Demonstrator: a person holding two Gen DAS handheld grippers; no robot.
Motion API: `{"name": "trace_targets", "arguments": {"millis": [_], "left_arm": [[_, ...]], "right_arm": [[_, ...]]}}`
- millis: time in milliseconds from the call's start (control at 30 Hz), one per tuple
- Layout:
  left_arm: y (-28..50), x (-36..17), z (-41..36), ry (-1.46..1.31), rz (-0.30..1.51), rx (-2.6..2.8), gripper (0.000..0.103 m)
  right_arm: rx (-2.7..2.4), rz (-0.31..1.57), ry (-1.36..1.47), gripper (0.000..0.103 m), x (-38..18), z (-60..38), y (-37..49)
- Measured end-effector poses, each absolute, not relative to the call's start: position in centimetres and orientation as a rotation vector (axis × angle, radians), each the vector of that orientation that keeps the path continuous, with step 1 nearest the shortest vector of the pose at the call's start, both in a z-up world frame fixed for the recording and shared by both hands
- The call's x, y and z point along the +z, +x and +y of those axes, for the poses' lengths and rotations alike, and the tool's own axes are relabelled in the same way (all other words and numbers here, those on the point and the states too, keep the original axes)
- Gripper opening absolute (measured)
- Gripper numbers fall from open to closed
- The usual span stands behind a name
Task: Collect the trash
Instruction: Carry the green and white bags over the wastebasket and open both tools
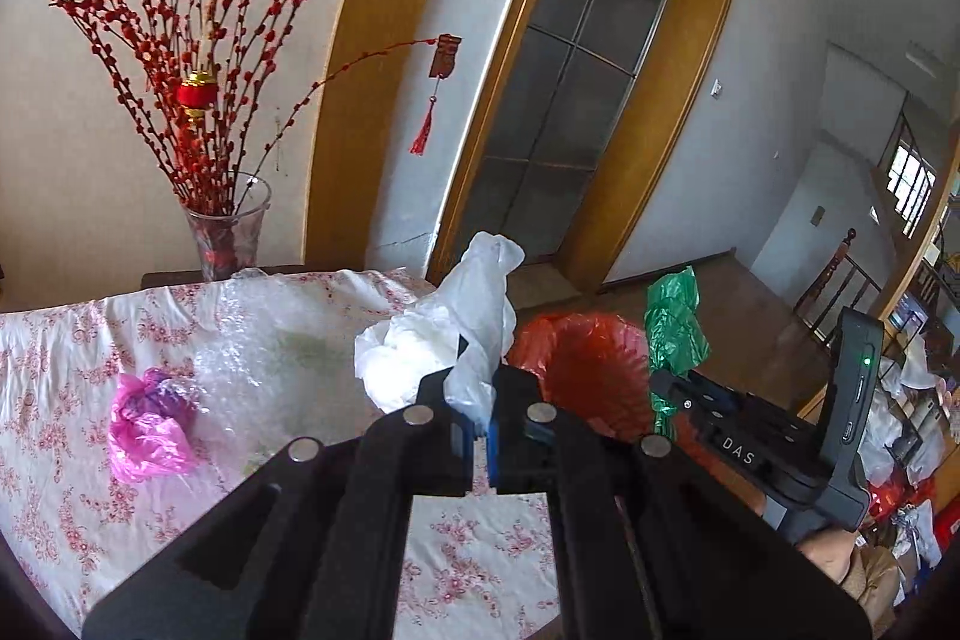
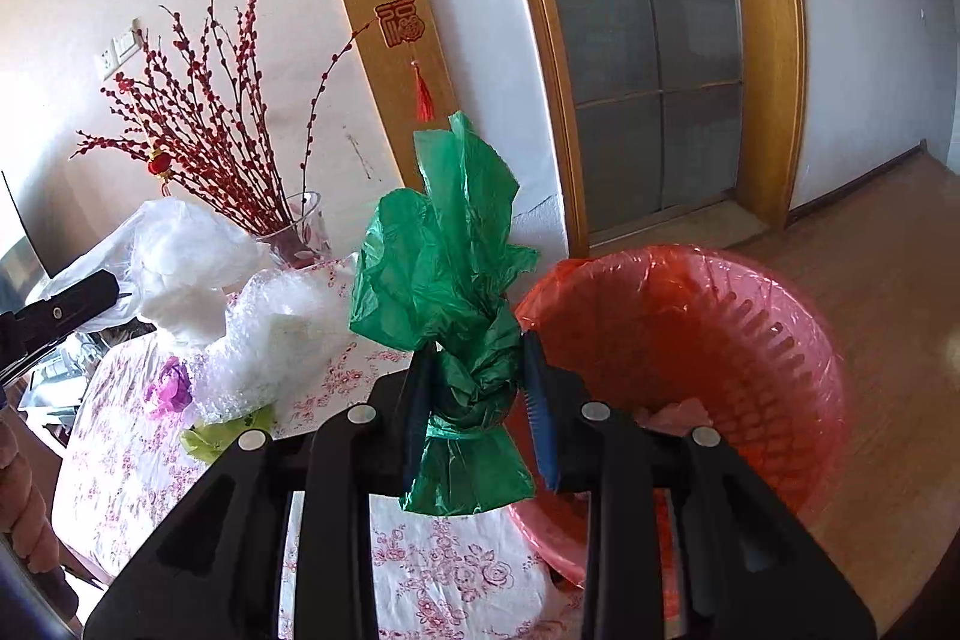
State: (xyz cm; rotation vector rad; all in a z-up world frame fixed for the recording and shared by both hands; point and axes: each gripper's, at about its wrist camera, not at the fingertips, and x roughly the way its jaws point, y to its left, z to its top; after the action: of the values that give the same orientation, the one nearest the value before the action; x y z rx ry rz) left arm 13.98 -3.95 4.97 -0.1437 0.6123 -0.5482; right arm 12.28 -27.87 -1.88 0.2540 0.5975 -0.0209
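Note:
My left gripper [image 1: 478, 415] is shut on a crumpled white plastic bag [image 1: 444, 322] and holds it above the table, left of the bin. My right gripper [image 2: 477, 388] is shut on a knotted green plastic bag [image 2: 444, 268], held up beside the rim of the red-lined trash bin [image 2: 720, 328]. The bin [image 1: 588, 364] and the green bag [image 1: 675, 322] also show in the left wrist view. A pink bag [image 1: 147, 424], bubble wrap [image 1: 264, 358] and a yellow-green scrap [image 2: 210, 439] lie on the table.
The table has a floral cloth [image 1: 72, 460]. A glass vase with red branches [image 1: 225, 226] stands at its far edge near the wall. A wooden-framed glass door [image 2: 648, 58] is behind. Wooden floor [image 2: 900, 280] lies right of the bin.

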Motion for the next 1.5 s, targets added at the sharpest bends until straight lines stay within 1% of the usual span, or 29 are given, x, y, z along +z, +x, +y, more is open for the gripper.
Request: {"name": "trace_targets", "arguments": {"millis": [433, 767, 1500], "left_arm": [[14.0, 3.0, -13.0, -0.118, 0.660, -0.713, 0.004], [14.5, 1.0, -17.7, -0.119, 0.705, -0.778, 0.004], [16.3, -1.9, -22.1, -0.134, 0.752, -0.829, 0.005]], "right_arm": [[-0.135, 0.598, 0.307, 0.030, -2.4, -33.9, 10.6], [-0.203, 0.588, 0.371, 0.030, -2.9, -38.3, 9.2], [-0.190, 0.595, 0.406, 0.031, -3.7, -40.2, 10.1]]}}
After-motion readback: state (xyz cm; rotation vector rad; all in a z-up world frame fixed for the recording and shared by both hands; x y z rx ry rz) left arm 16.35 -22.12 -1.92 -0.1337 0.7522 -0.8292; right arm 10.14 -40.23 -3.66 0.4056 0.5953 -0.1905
